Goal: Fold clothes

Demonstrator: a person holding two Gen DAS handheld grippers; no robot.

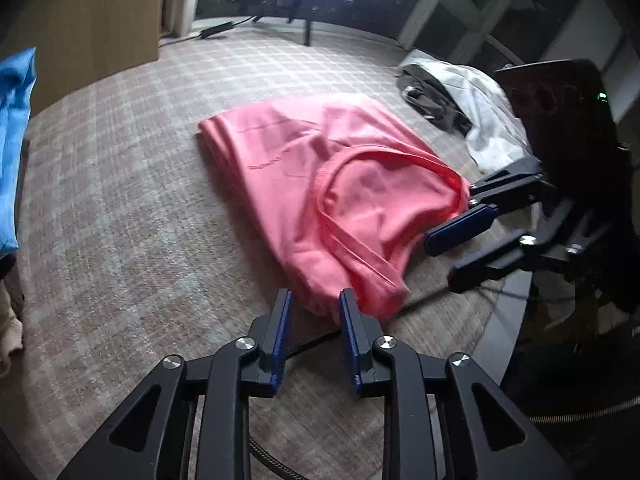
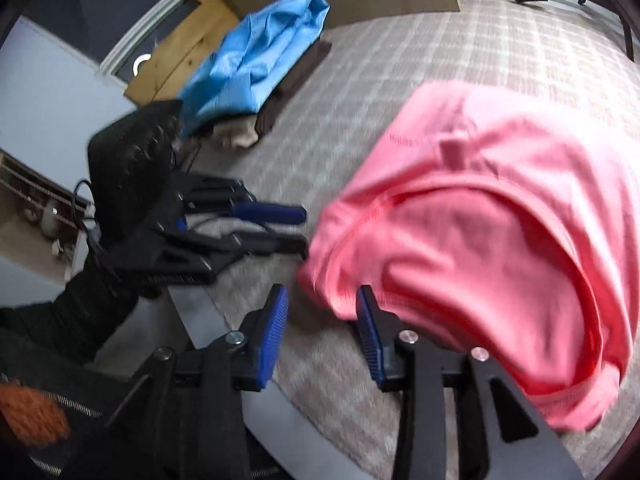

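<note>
Both tilt steeply downward. The left hand-held gripper (image 1: 314,300), bottom centre, and the right hand-held gripper (image 2: 322,300) stand spread, clear of the pink shirt (image 1: 320,200) mid-frame on the checked surface (image 1: 120,208).

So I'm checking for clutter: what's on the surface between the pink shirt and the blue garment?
Only bare checked cloth lies between the pink shirt and the blue garment, clearest in the right wrist view.

Black linkage left gripper (image 1: 312,300), blue ribbed pads, silver screws, black sleeve (image 2: 80,304)
</note>
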